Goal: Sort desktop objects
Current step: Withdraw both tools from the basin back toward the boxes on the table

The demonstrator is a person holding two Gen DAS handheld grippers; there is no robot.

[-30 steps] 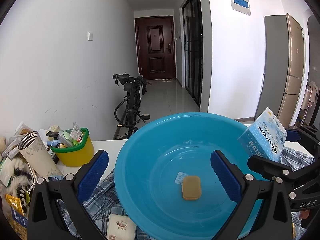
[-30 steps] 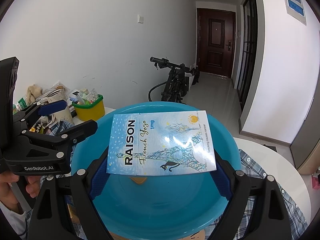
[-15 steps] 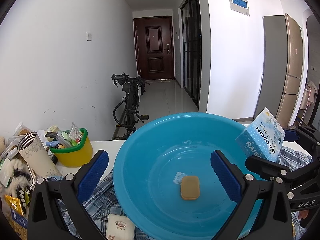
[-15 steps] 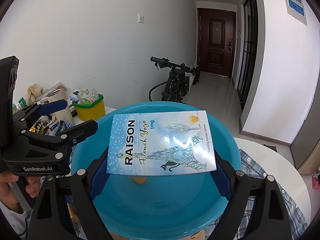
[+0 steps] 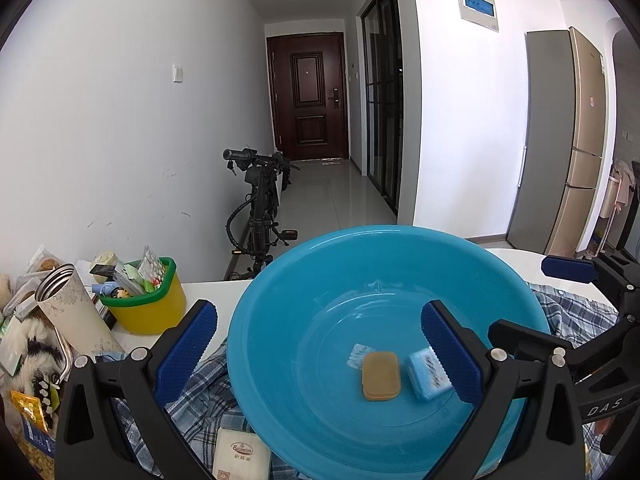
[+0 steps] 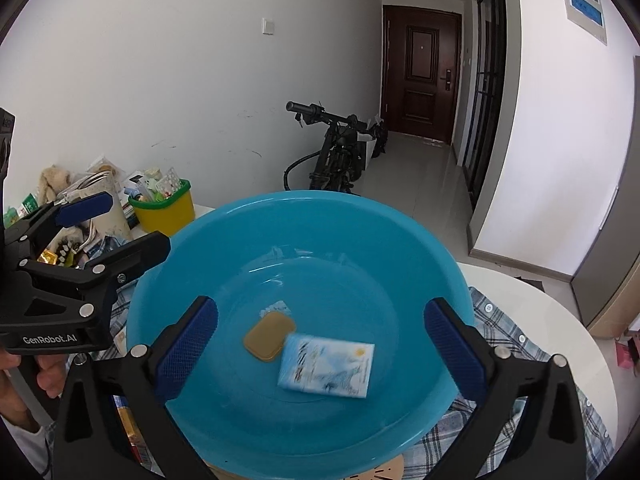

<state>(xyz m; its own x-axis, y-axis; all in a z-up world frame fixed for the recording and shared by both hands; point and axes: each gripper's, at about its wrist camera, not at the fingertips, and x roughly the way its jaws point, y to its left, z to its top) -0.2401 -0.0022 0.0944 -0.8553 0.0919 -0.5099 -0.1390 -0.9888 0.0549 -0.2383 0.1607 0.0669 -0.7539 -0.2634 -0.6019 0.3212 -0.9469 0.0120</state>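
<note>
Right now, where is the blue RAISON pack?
The RAISON pack lies loose in the blue basin, right of the tan soap bar in the right wrist view, below the right gripper's open jaws.

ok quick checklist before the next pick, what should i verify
1. Right gripper empty, jaws having just opened with nothing between them: ok.
2. Blue cigarette box down inside the blue basin, beside the tan case: ok, though blurred, so settled or not: cannot tell.
3. Left gripper open and empty: ok.
4. Next item reachable, the white packet on the plaid shirt: ok.
5. Basin steady on the shirt: cannot tell.
</note>
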